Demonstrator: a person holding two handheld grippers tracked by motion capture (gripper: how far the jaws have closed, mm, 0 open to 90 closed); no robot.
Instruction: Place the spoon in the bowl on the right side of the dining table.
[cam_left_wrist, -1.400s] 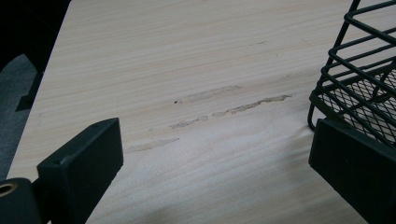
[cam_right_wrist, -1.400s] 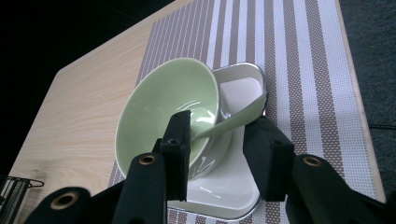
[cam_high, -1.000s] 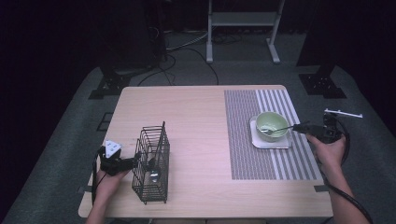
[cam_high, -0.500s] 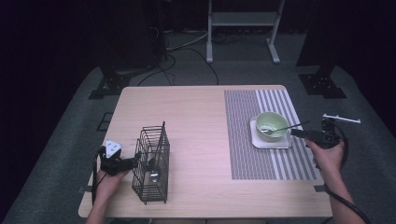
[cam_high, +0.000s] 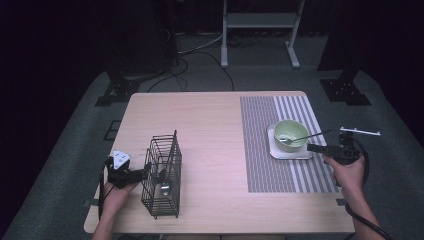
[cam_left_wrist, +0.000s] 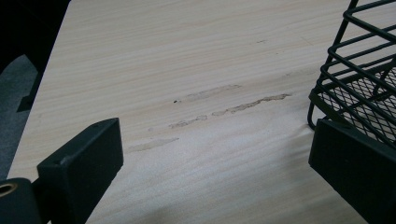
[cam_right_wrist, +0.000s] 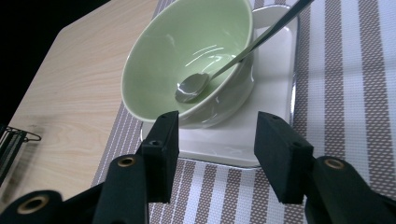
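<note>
My right fingers, which have just been opening, stand spread with nothing between them, just short of the pale green ceramic bowl on its white square plate; the single metal spoon lies in it, handle slanting over the rim toward my right side. My left fingers stand spread beside the one black wire basket across the wooden surface; one bowl, one spoon, one plate, one striped mat.

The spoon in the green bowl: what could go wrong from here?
The spoon leans on the green bowl rim, handle jutting out; the open right gripper, whose jaws have just been opening, could knock it and flip it out. A push could also slide the bowl on its white plate.
</note>
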